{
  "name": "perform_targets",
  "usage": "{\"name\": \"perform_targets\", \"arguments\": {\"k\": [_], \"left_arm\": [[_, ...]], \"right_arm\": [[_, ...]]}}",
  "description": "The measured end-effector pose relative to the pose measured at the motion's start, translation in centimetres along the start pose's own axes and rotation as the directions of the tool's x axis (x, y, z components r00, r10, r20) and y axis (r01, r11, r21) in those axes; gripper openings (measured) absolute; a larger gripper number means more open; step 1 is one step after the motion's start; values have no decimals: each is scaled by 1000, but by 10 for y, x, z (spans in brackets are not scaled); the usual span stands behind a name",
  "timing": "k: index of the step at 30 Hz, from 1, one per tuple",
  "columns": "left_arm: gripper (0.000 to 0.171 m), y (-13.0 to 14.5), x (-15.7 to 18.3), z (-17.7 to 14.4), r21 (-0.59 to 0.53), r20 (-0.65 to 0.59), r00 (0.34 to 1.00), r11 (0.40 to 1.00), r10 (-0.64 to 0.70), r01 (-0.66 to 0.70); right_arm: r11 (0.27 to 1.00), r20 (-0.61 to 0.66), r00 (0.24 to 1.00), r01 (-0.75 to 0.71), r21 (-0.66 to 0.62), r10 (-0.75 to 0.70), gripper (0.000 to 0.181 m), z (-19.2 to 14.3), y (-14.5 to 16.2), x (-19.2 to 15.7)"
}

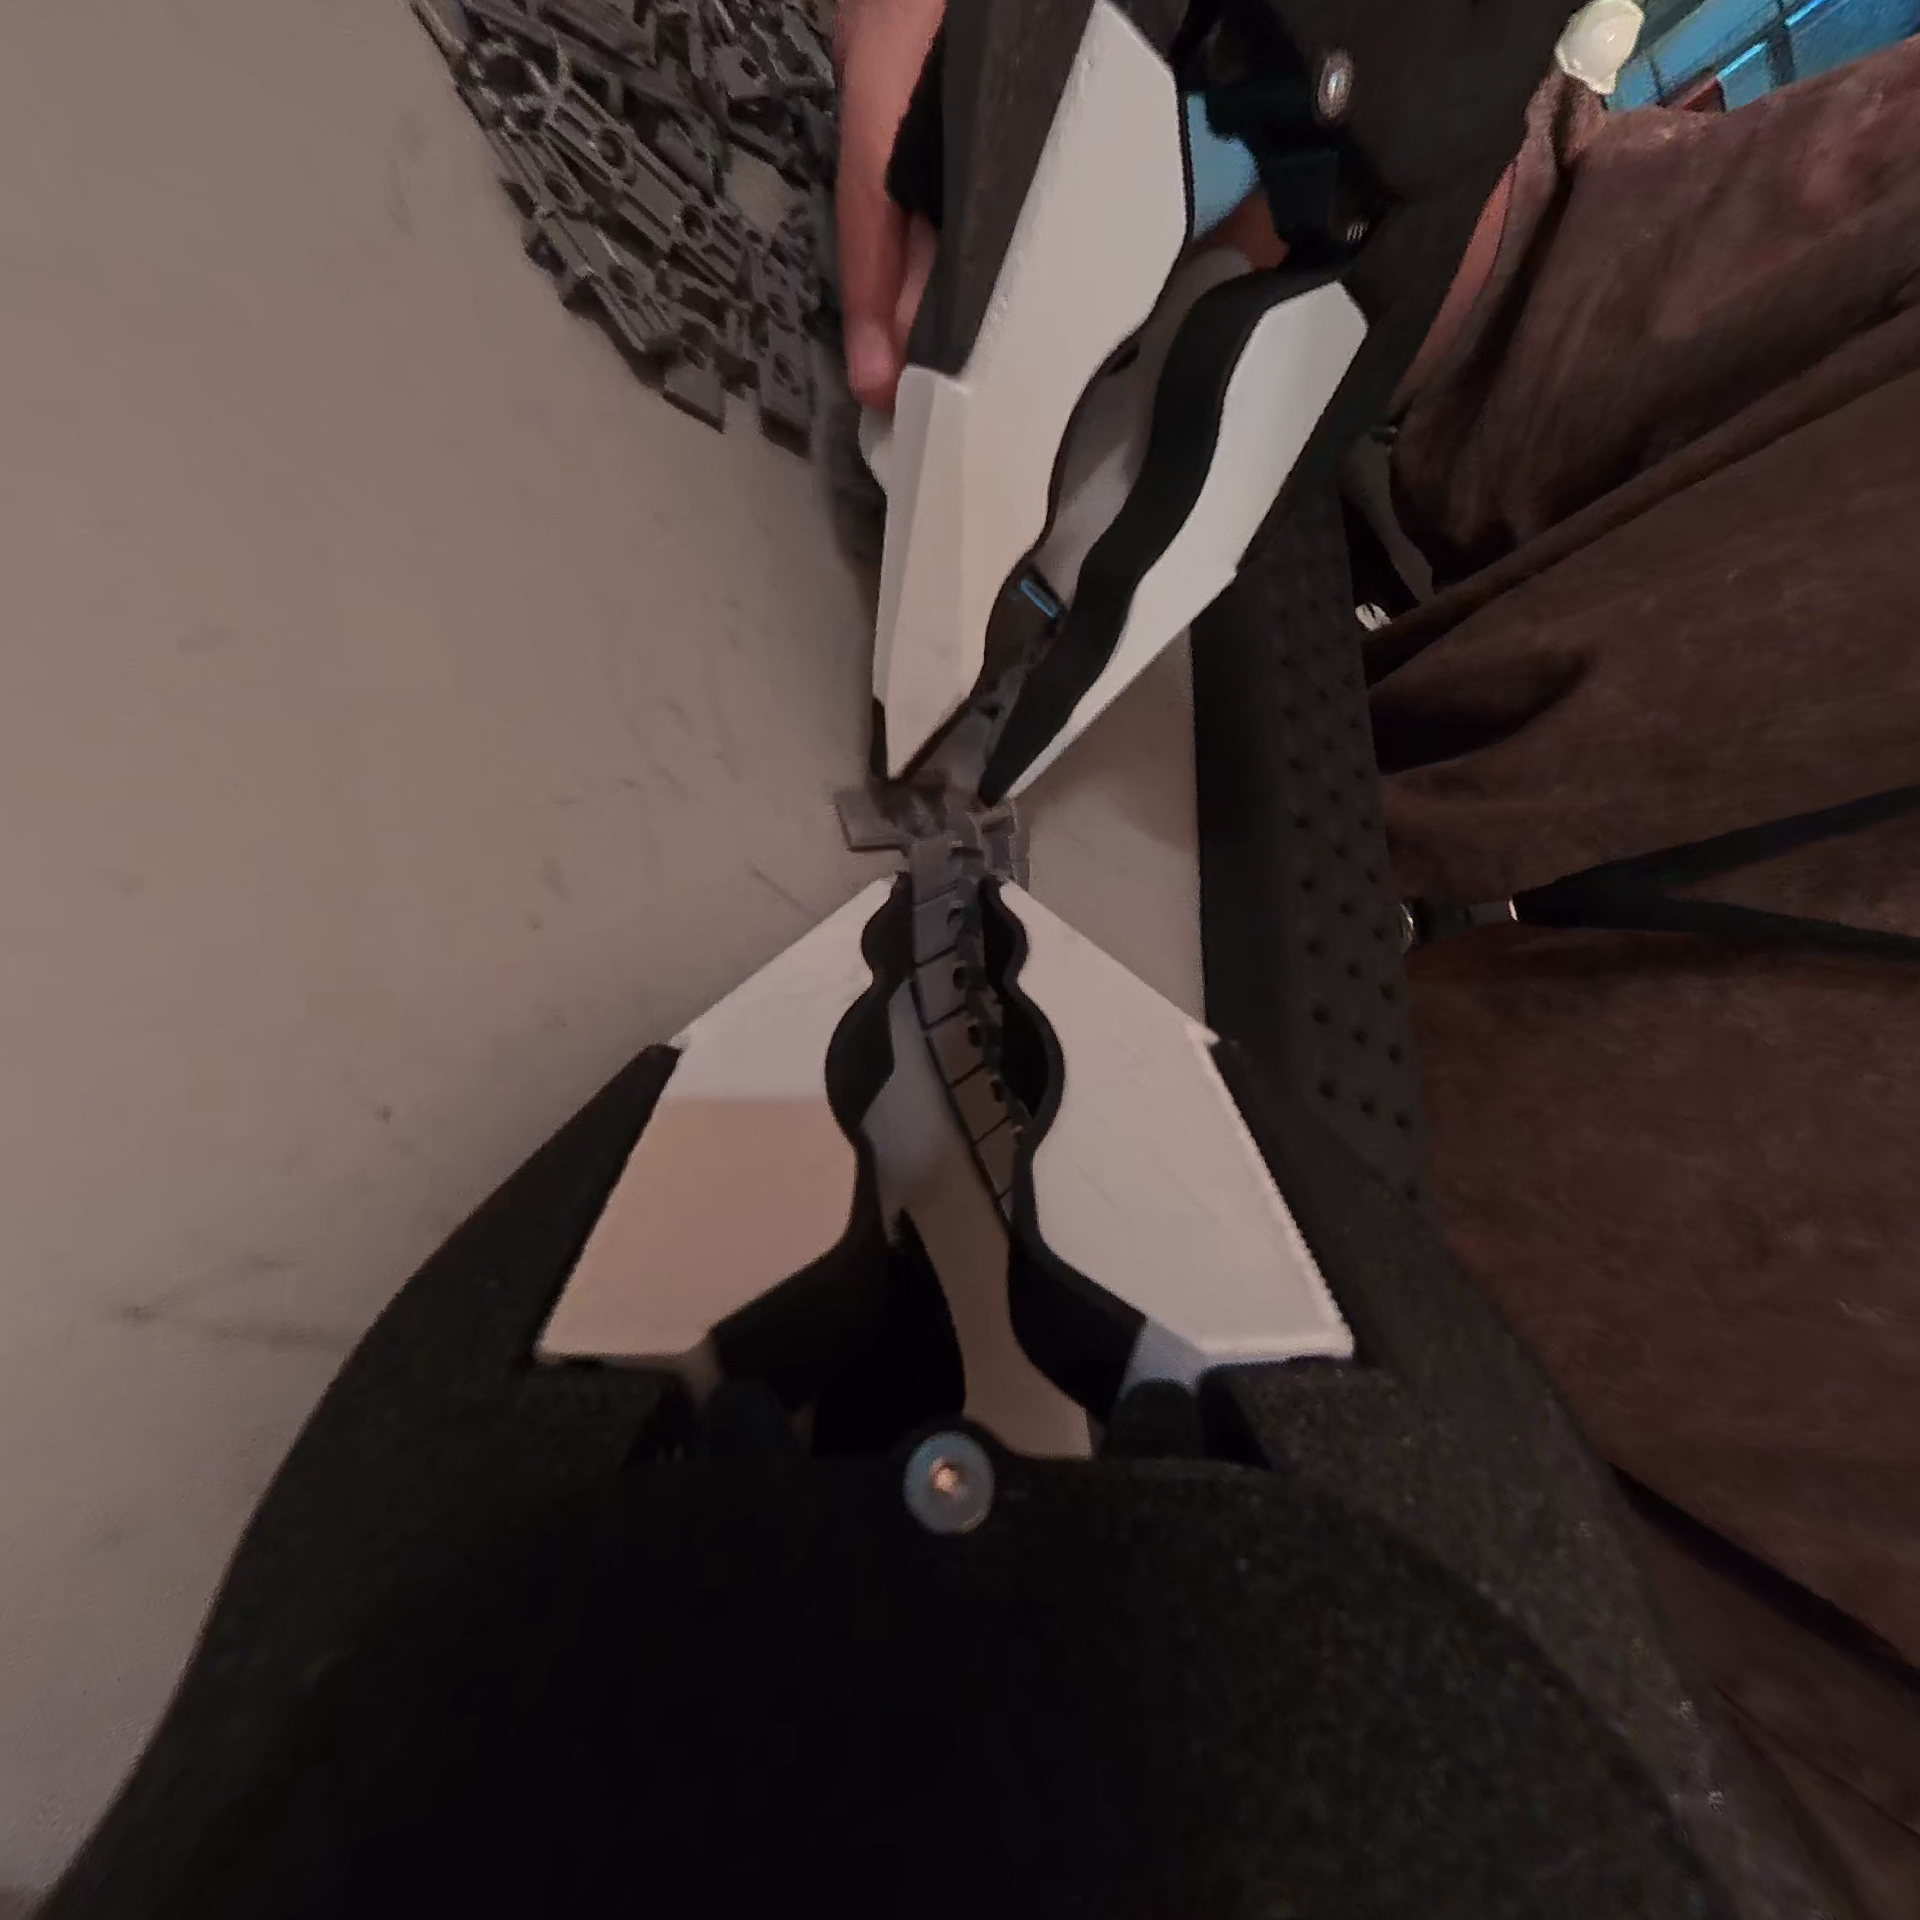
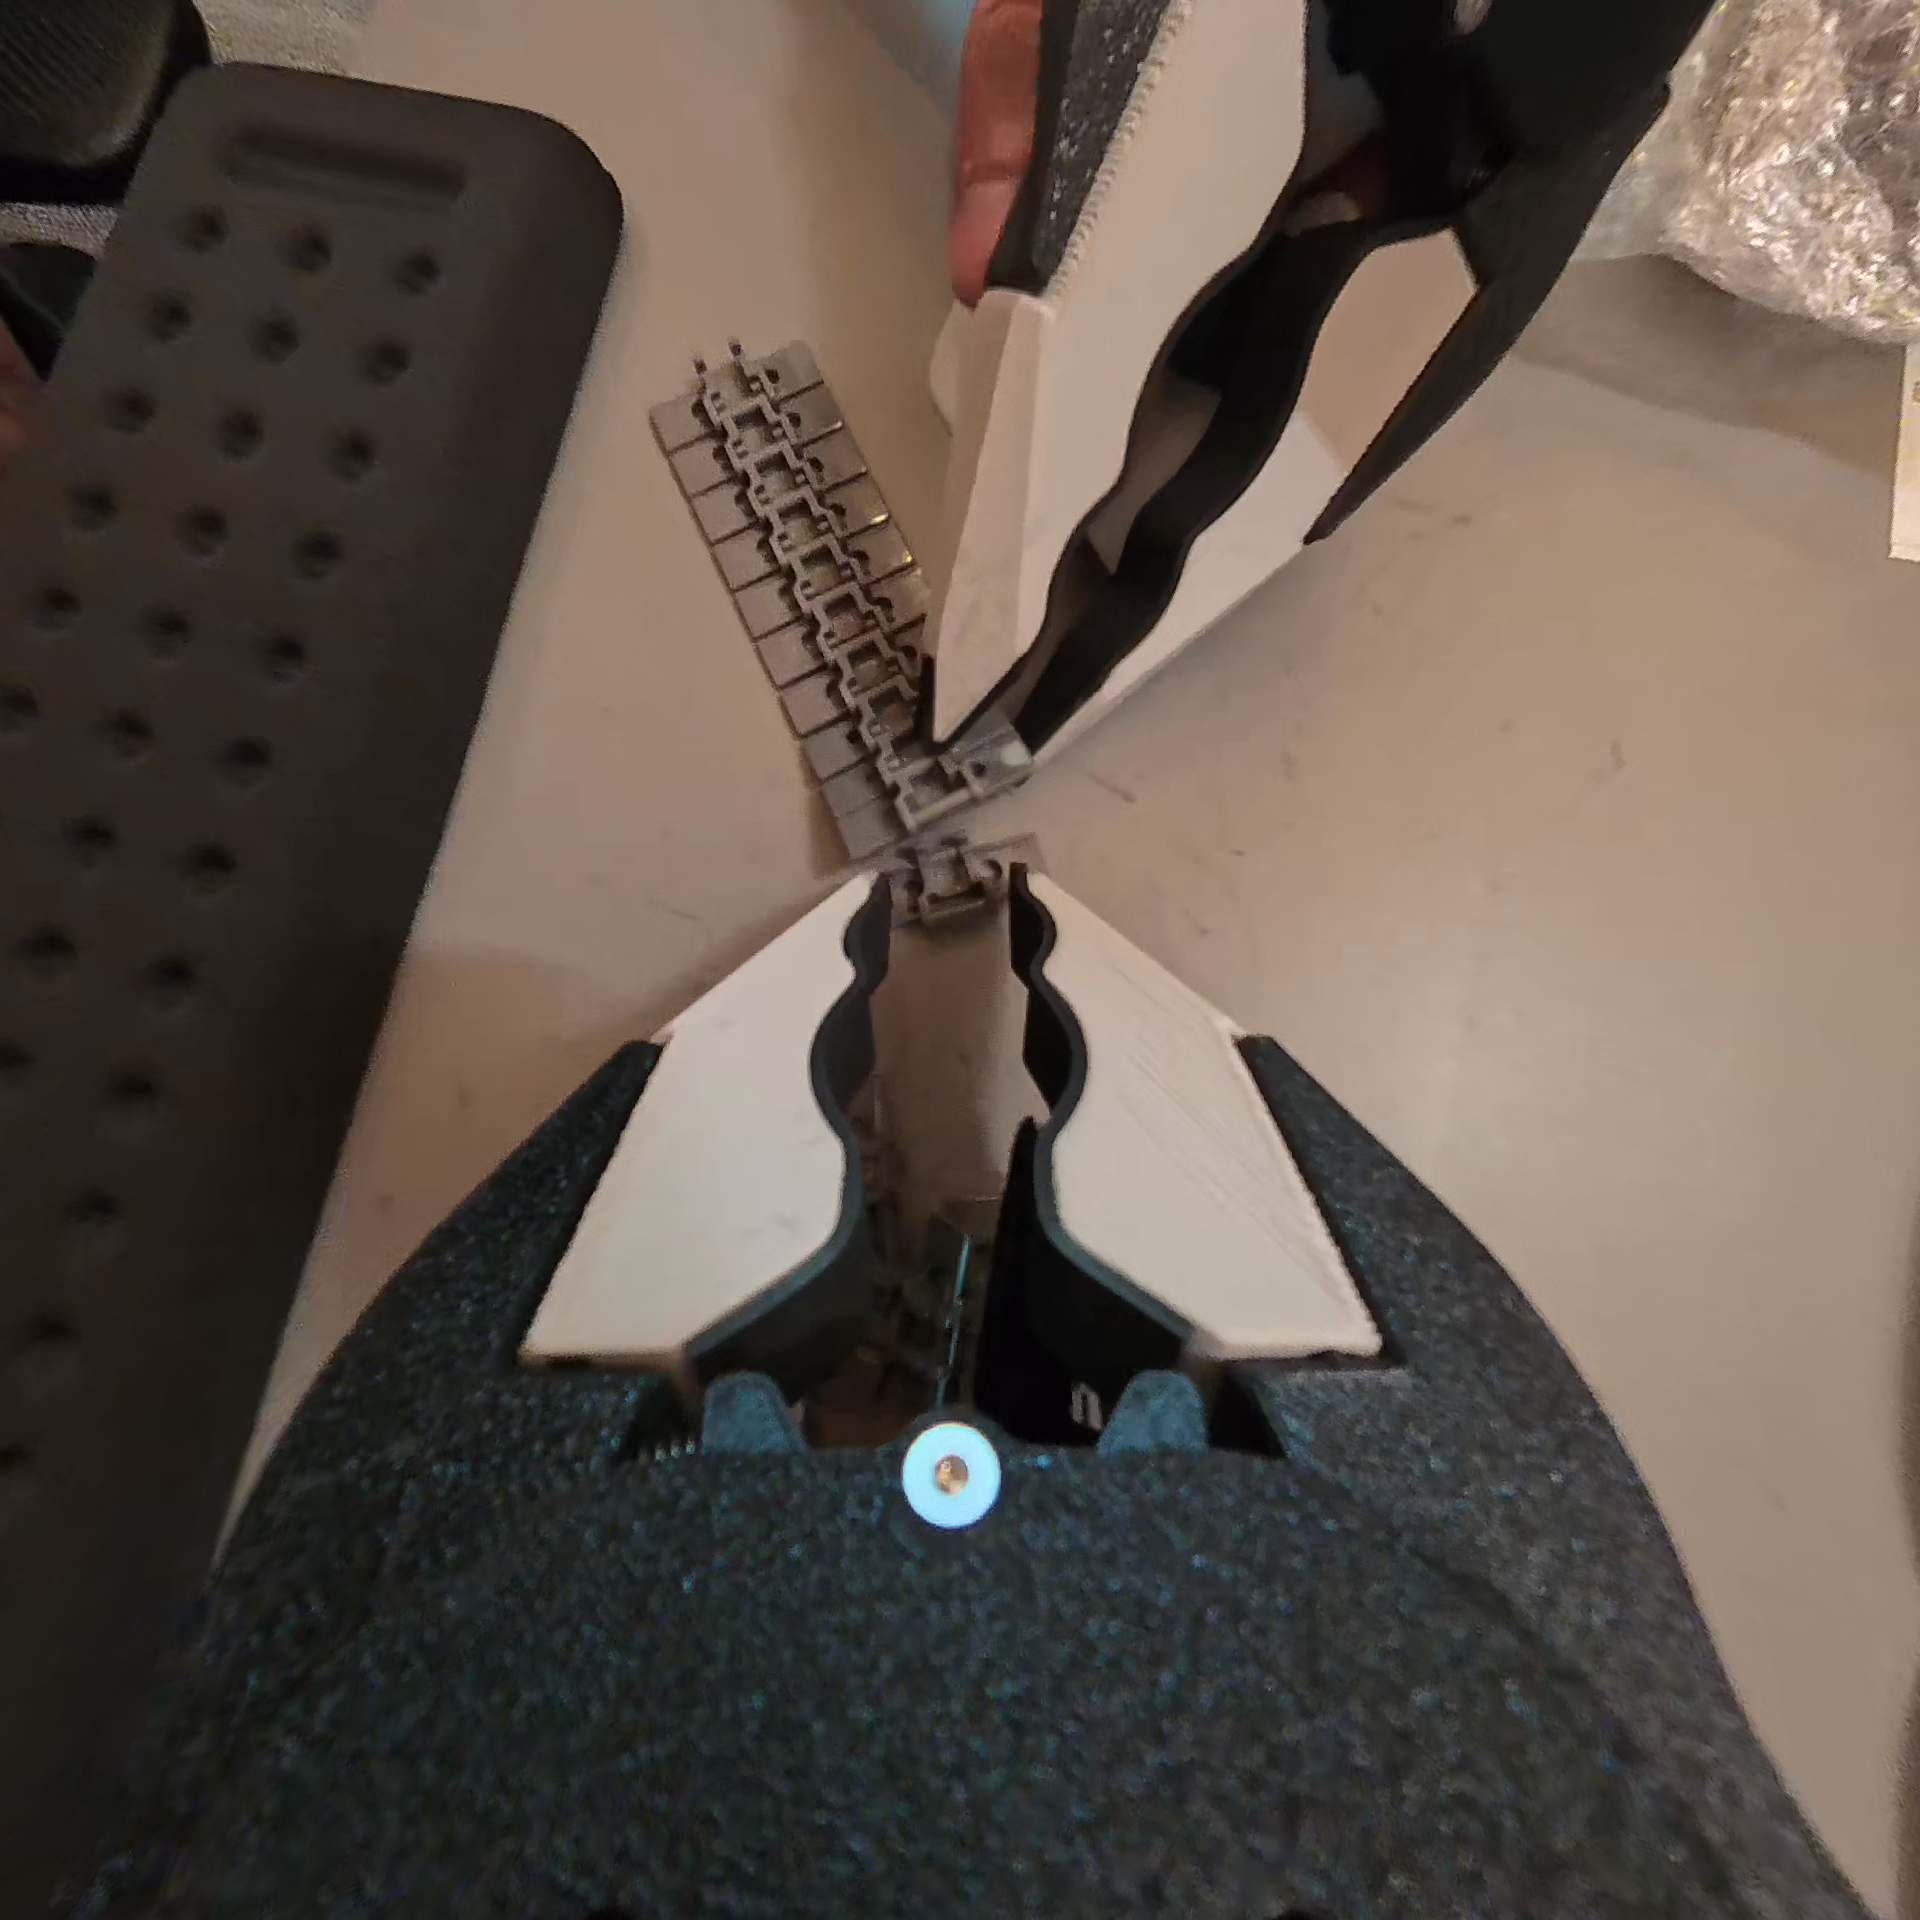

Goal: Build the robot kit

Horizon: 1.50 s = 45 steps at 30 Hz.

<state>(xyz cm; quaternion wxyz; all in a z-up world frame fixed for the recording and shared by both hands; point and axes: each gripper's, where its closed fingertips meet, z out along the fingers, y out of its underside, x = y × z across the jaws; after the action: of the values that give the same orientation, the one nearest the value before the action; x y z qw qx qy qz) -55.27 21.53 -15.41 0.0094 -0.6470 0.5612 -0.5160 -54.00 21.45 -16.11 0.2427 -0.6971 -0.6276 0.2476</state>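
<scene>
The left claw [image 1: 951,894] is pinched narrow on a strip of grey chain links [image 1: 961,997] that runs back between its fingers; in the right wrist view this same claw [image 2: 977,753] comes in from the upper right, its tips on the strip's near end. The right claw [image 2: 951,894] is clamped on a single grey link [image 2: 940,883] just at that end, so the two claws meet tip to tip above the beige desk [image 2: 1455,831]. A thumb [image 2: 987,166] lies along the left claw's side. The strip [image 2: 800,582] lies flat, beside a black perforated pad [image 2: 229,623]. A heap of loose grey links [image 1: 665,197] lies farther off. Crinkled plastic wrap [image 2: 1797,166] lies at the desk's far corner. No writing can be read.
</scene>
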Motion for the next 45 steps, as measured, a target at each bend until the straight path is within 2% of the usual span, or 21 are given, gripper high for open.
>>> {"name": "perform_targets", "arguments": {"k": [4,11,16,26,29,33,40,42,45], "left_arm": [[13,1,-2,2,-12,16,1000,1000,7,-6],[13,1,-3,4,-16,35,999,1000,18,-17],[21,4,2,7,-36,53,995,995,91,-89],[19,2,1,15,-53,132,978,987,160,-154],[29,-3,1,13,-27,163,969,983,185,-183],[31,-9,9,11,3,167,957,971,236,-240],[26,-4,15,0,-25,149,939,950,310,-310],[20,-1,21,1,-37,125,932,940,340,-338],[14,9,17,7,-100,135,913,922,384,-373]], "right_arm": [[1000,31,999,24,-11,-24,16,6,3,-4],[1000,59,998,23,15,-23,16,5,4,-5],[1000,87,996,21,0,-21,15,2,7,-5],[997,105,992,72,-5,-71,15,3,7,-7],[998,115,991,67,7,-67,15,1,9,-7],[998,121,990,69,9,-70,15,1,9,-8],[997,108,991,73,13,-74,15,4,6,-8],[997,109,992,70,15,-71,15,4,6,-8],[998,112,992,64,15,-66,15,4,7,-8]]}}
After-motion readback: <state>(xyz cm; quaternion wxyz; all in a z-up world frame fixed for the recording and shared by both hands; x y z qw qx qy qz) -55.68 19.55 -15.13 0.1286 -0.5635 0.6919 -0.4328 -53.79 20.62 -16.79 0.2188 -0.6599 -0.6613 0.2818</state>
